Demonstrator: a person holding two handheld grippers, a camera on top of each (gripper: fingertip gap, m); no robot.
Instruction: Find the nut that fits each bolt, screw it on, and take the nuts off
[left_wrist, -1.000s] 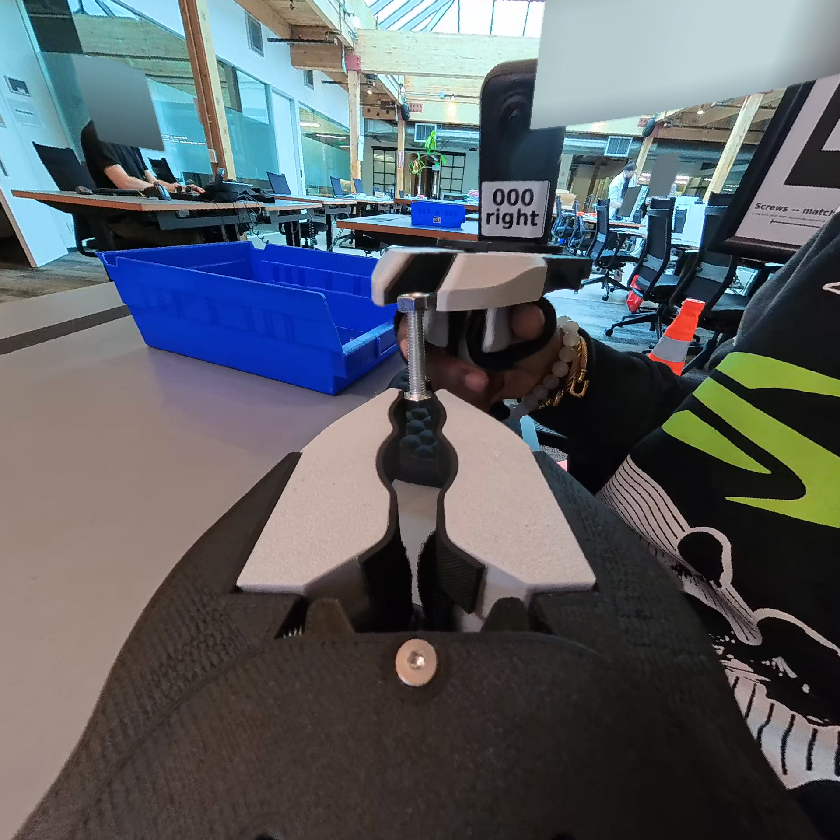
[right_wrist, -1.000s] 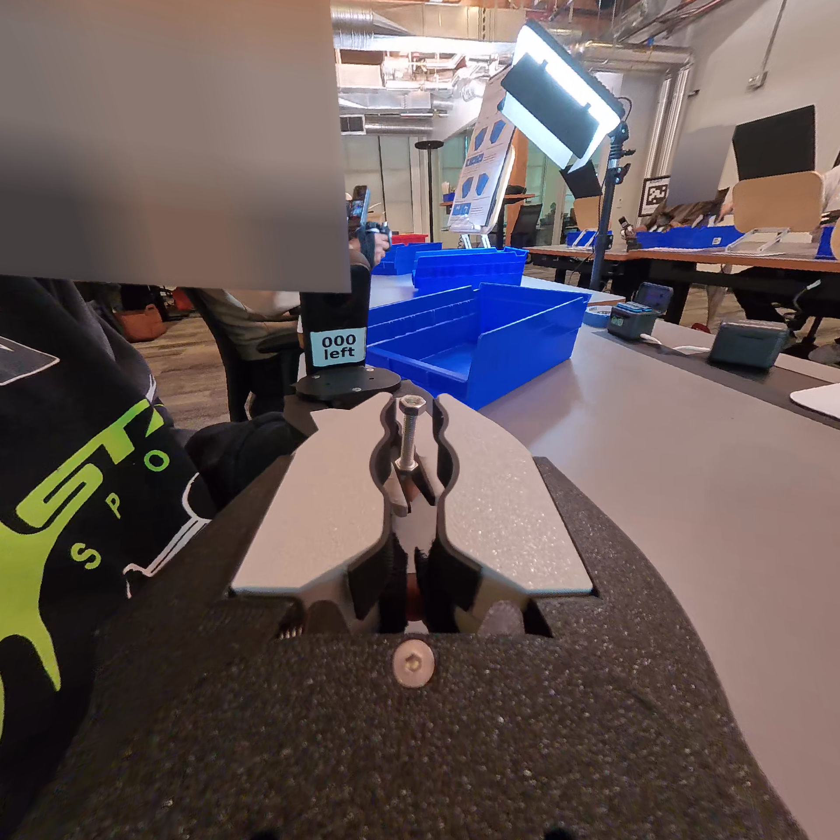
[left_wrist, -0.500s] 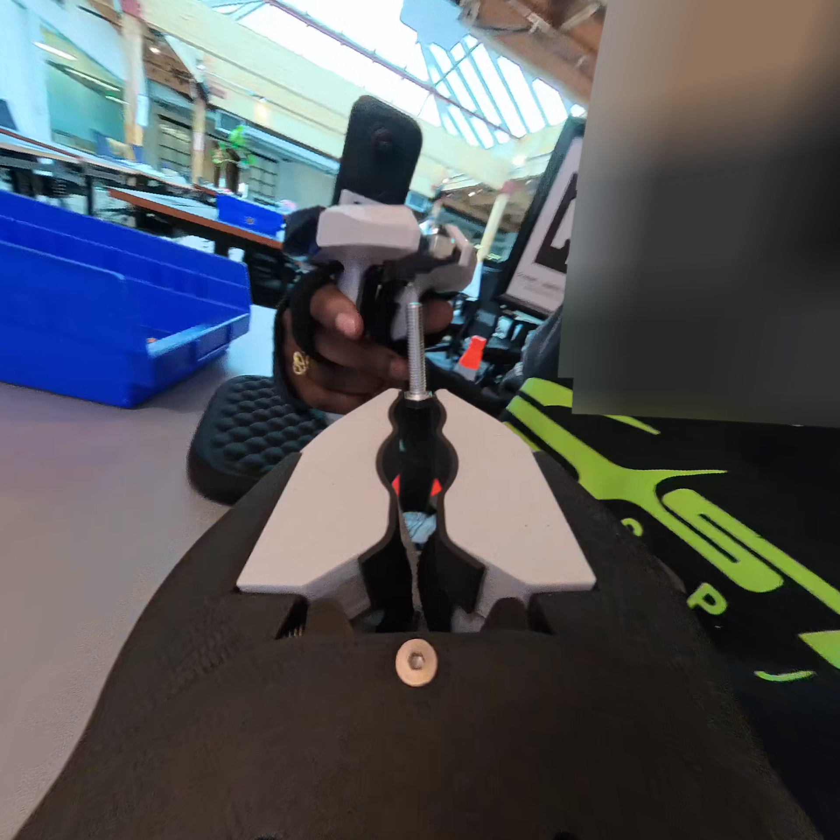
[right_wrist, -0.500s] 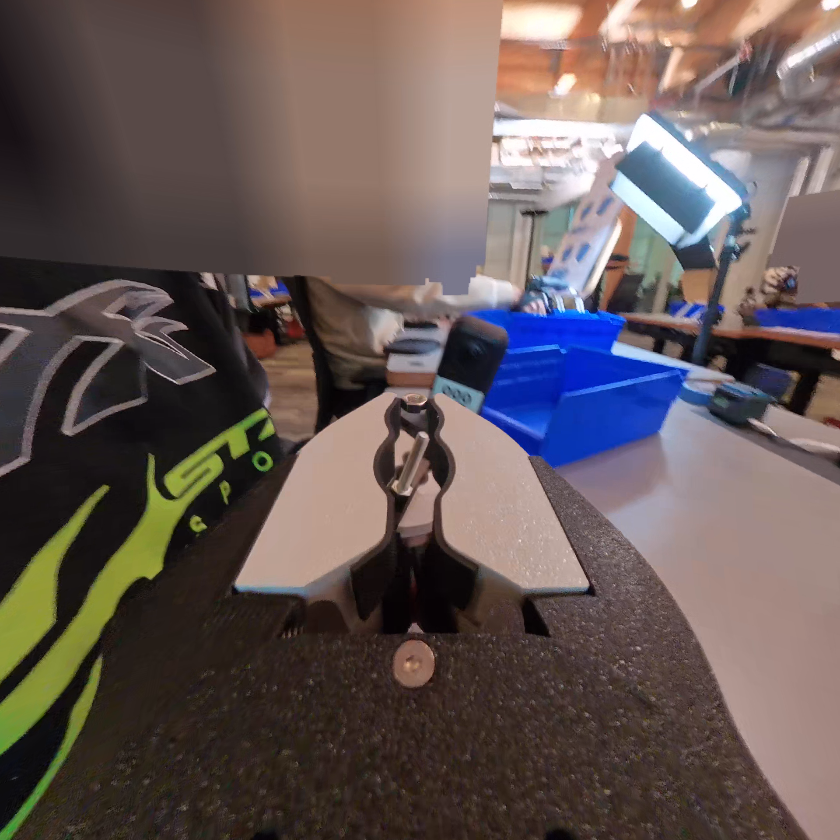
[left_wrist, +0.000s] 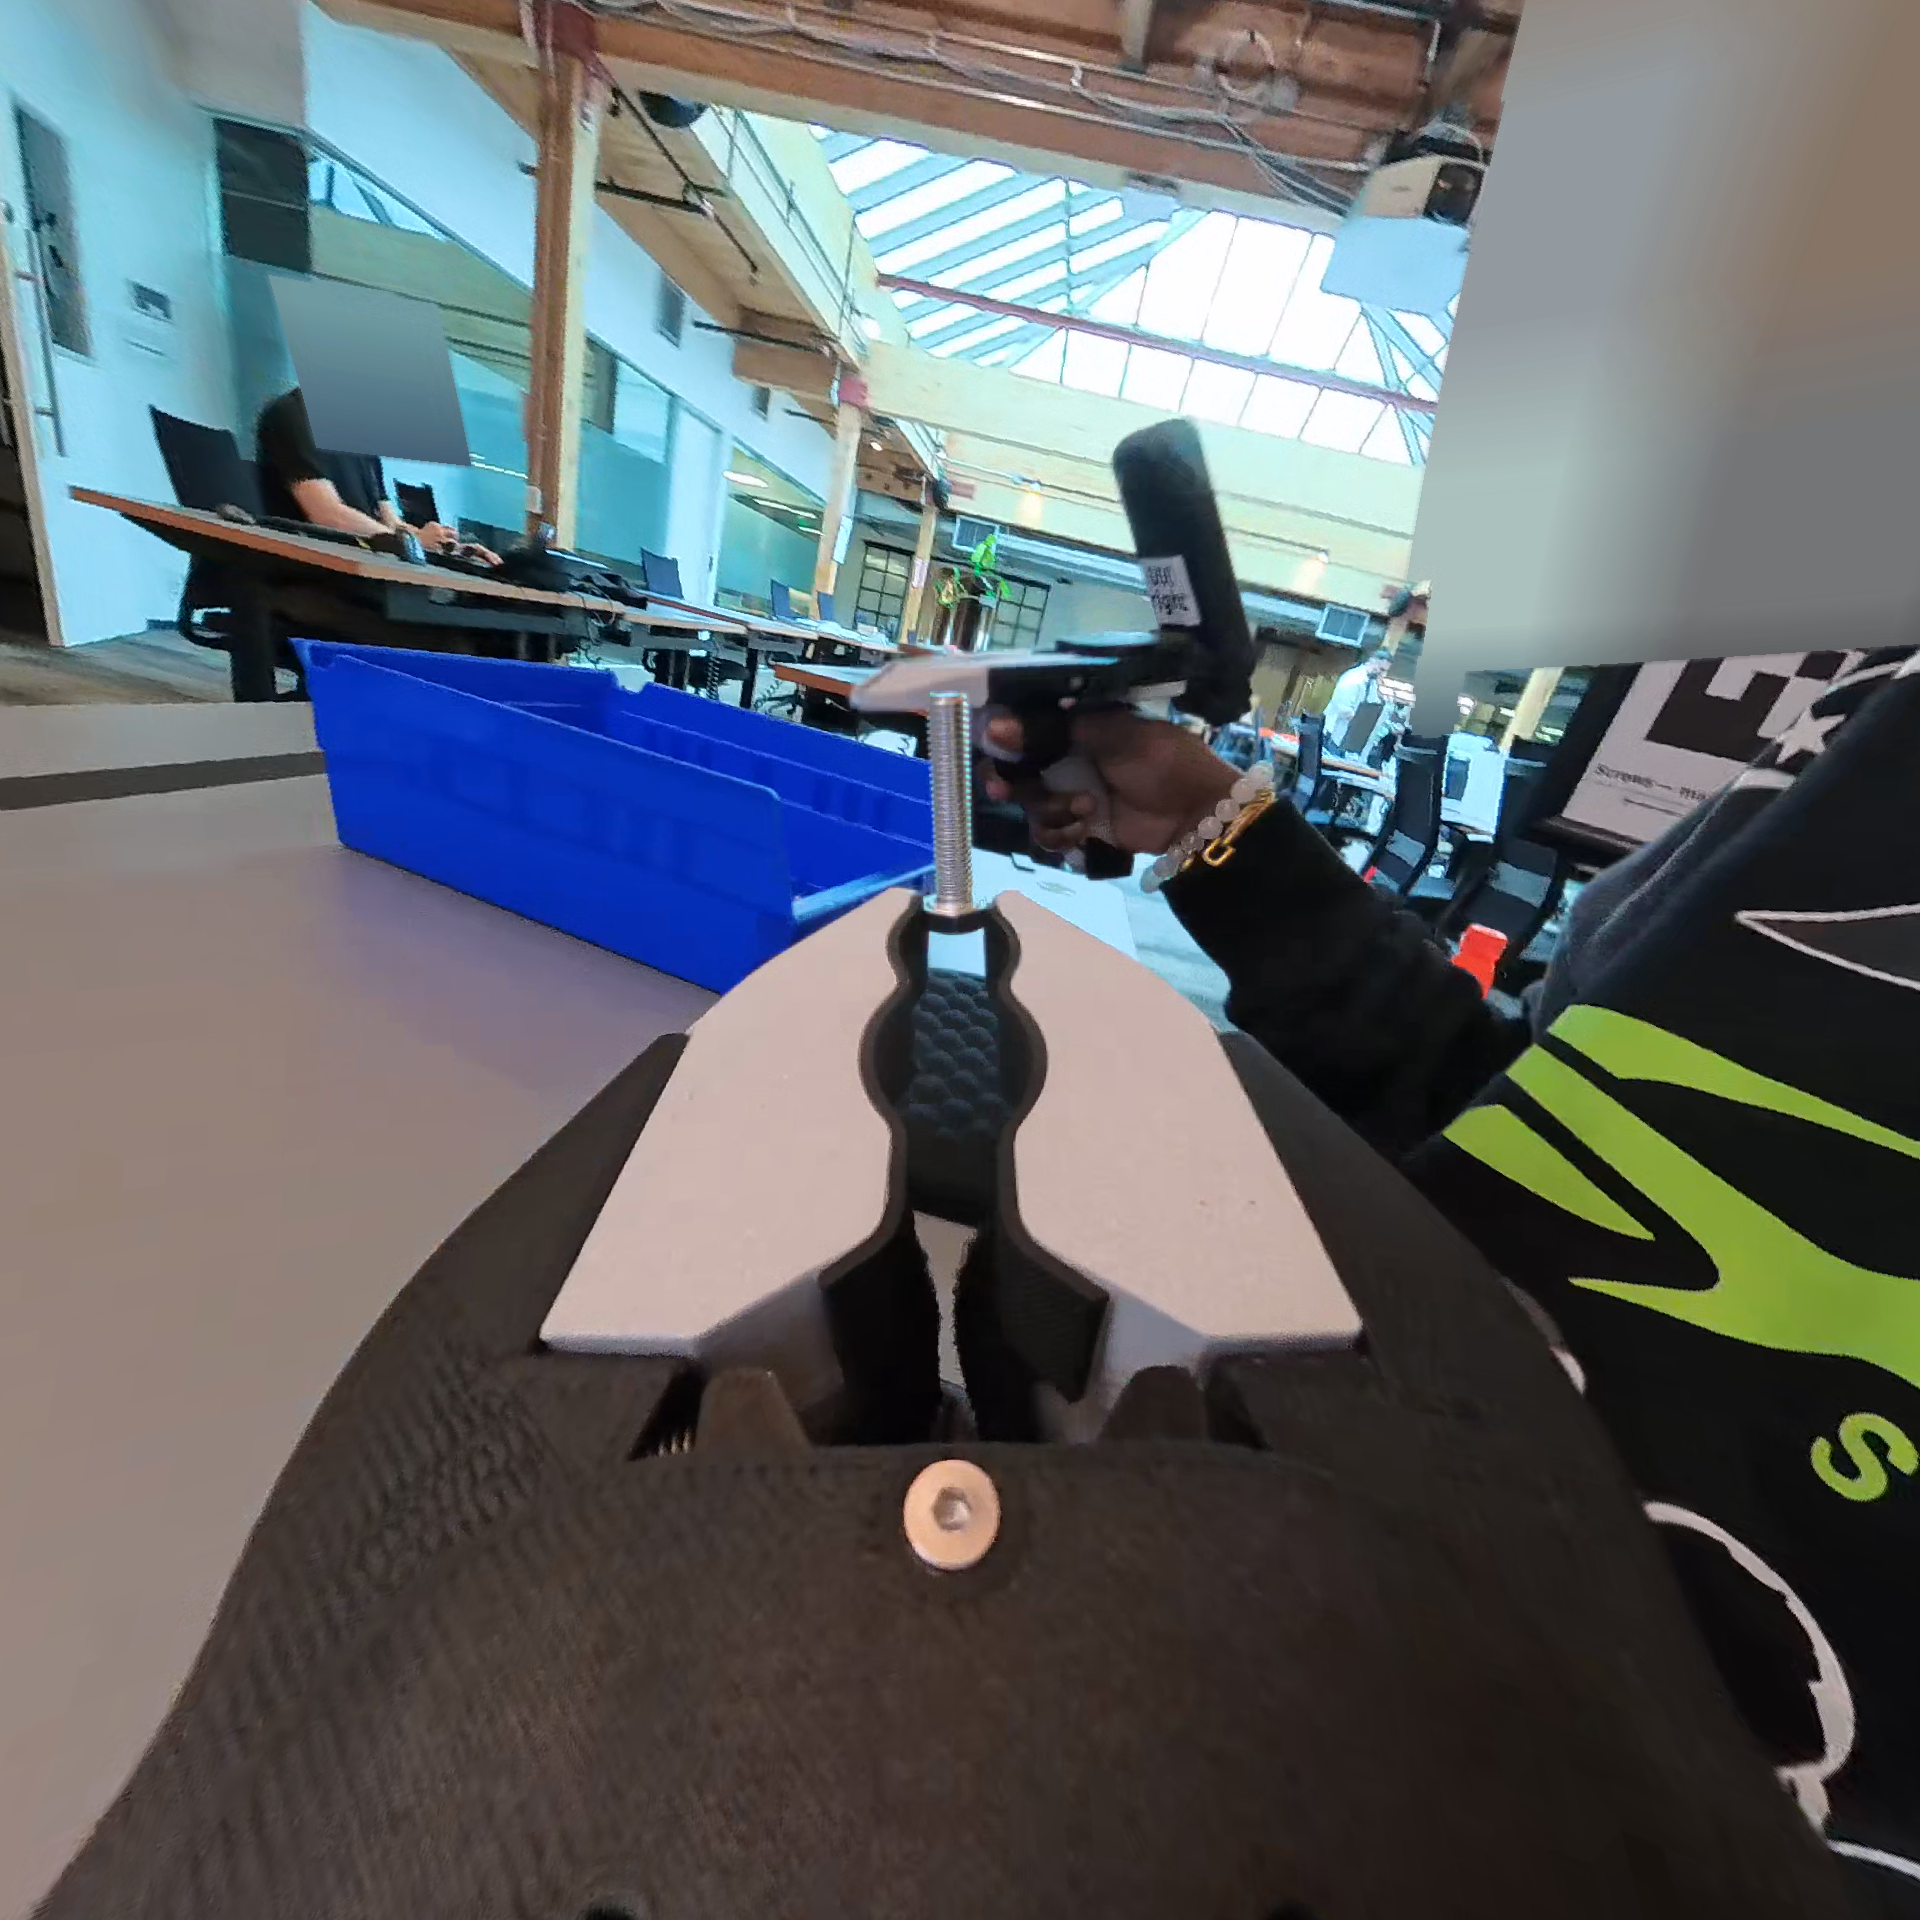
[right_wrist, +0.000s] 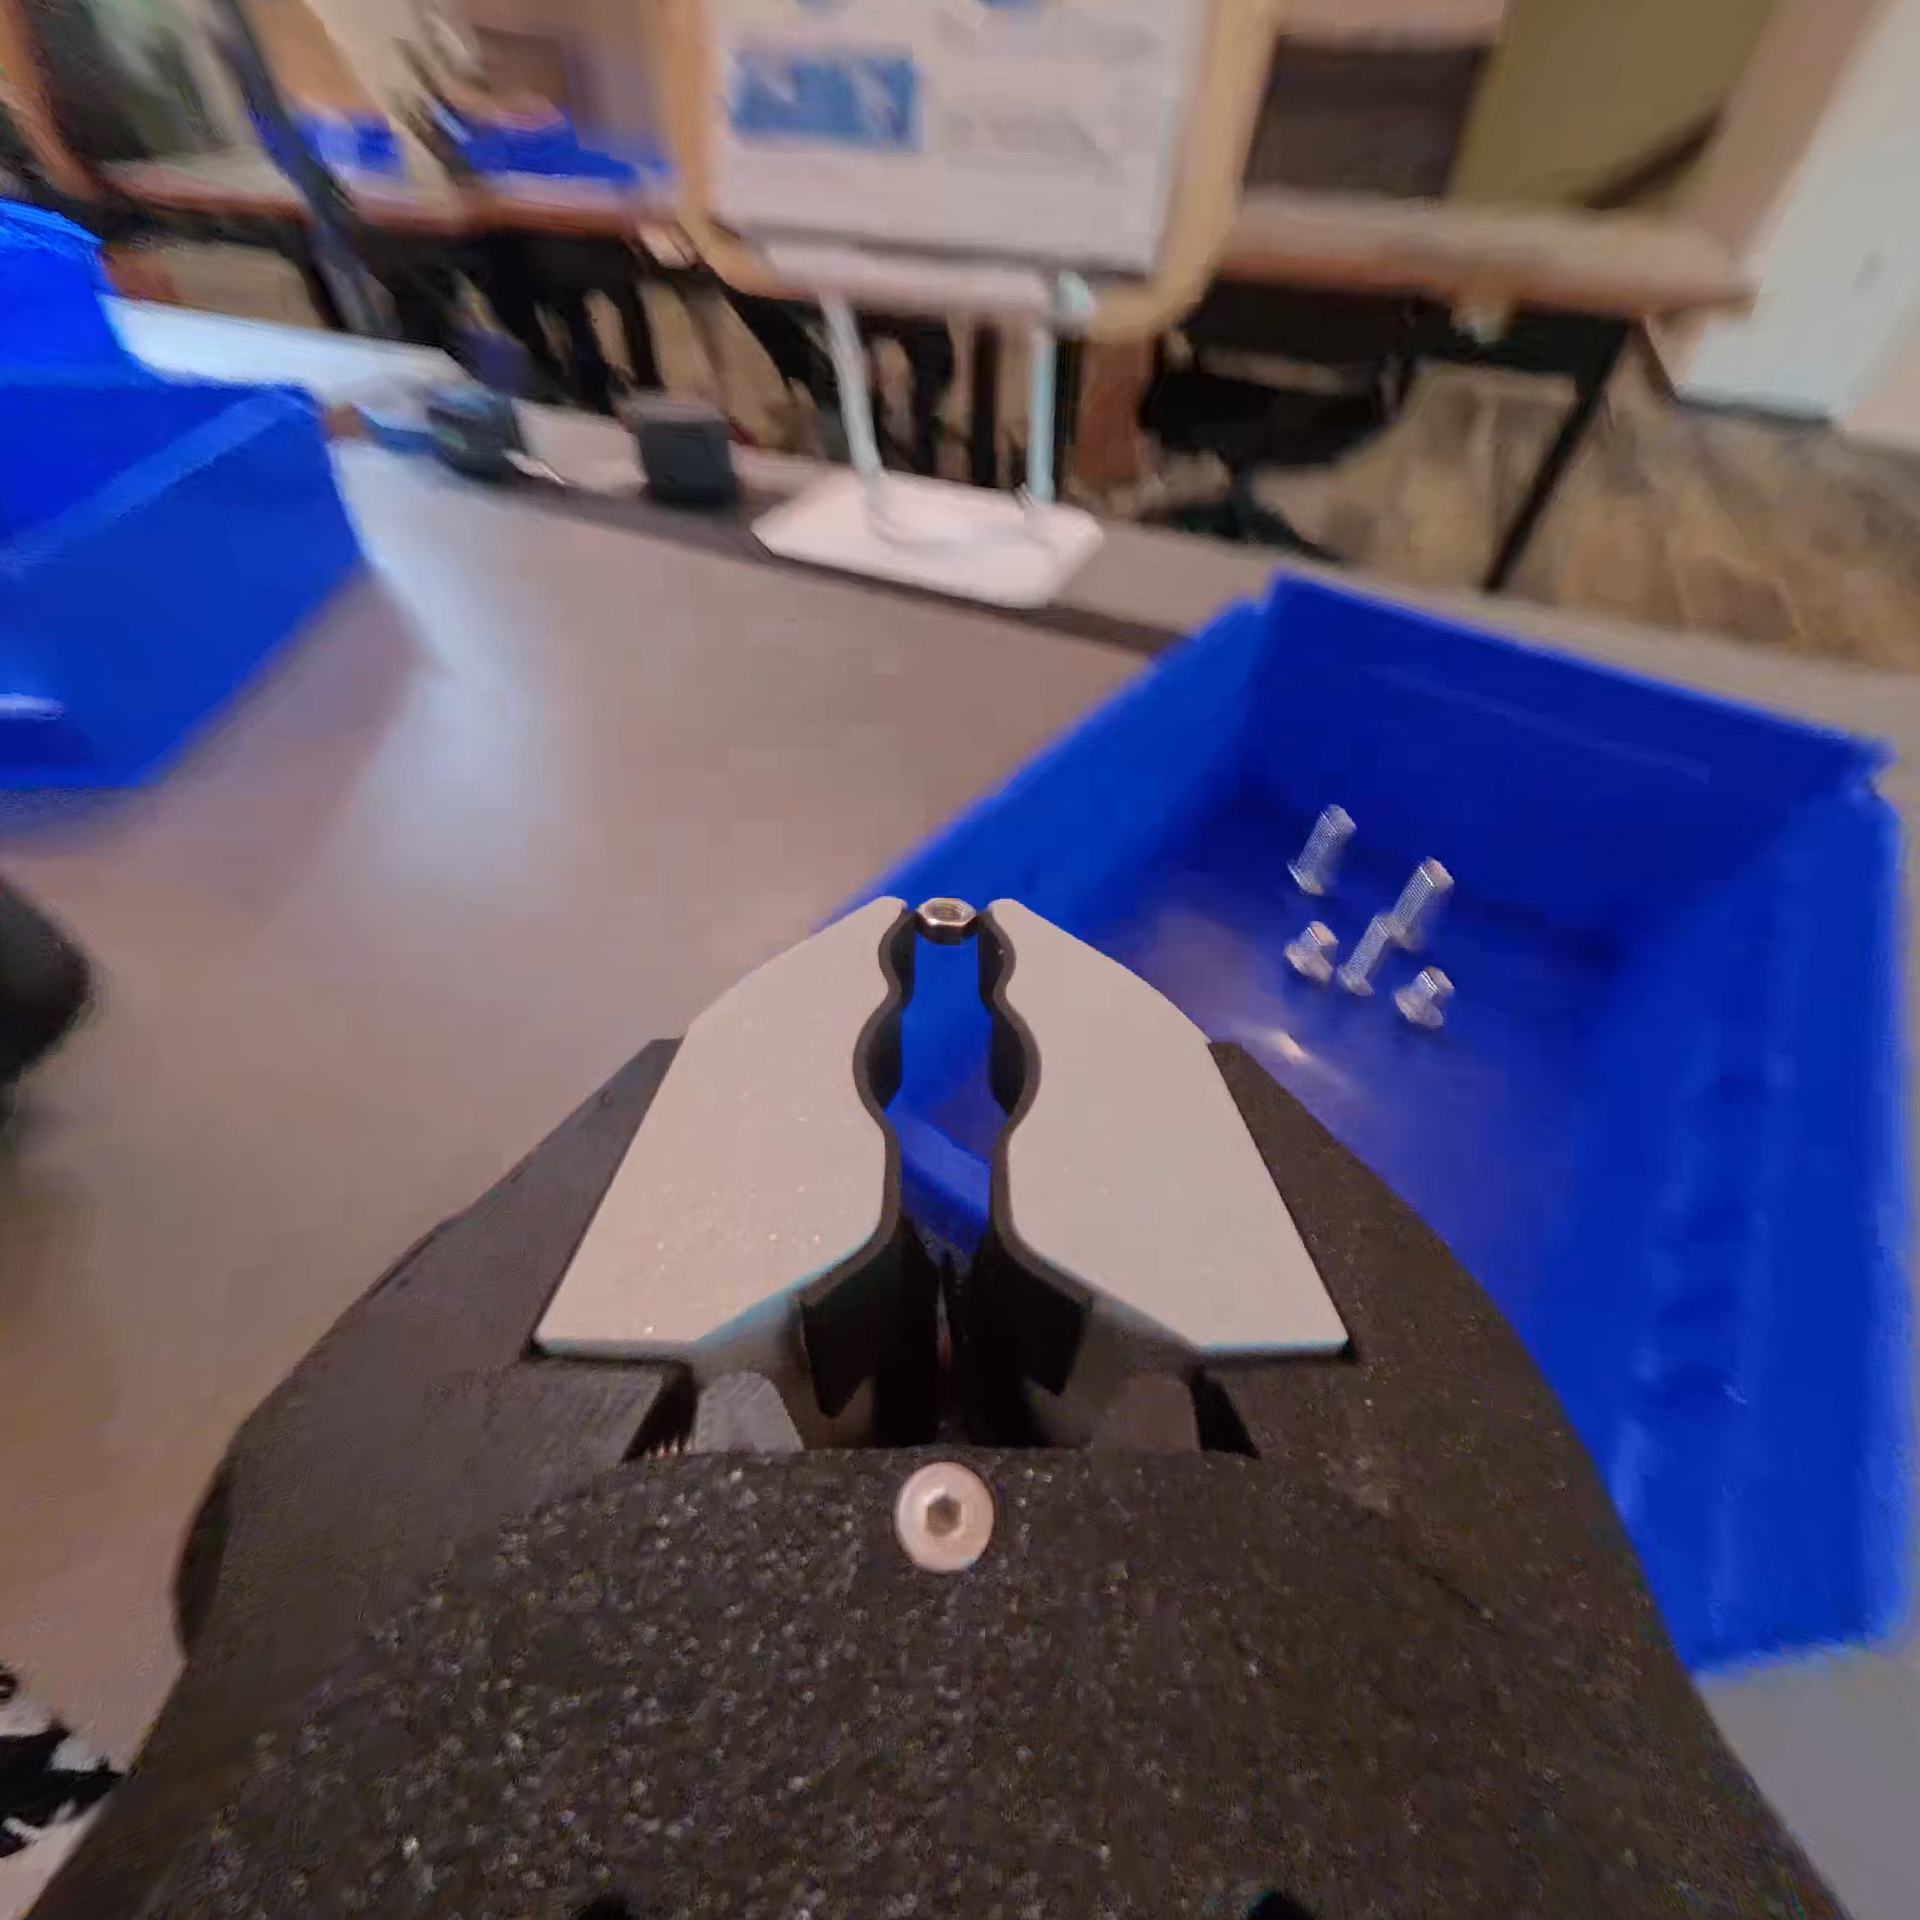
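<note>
My left gripper (left_wrist: 951, 914) pinches a bolt (left_wrist: 950, 800) upright by its head; my right gripper (right_wrist: 945, 923) grips a nut (right_wrist: 944, 921) (small, silver) beside a bin (right_wrist: 1766, 1195) of bolts.

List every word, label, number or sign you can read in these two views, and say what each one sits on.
I won't transcribe any writing; these things bear it:
White sticker on the black camera: two short lines, tilted.
White signboard, far right: small print under a black marker pattern.
Black top: green lettering, cut off at the edge.
Poster in the right wrist view: too blurred to read.
</note>
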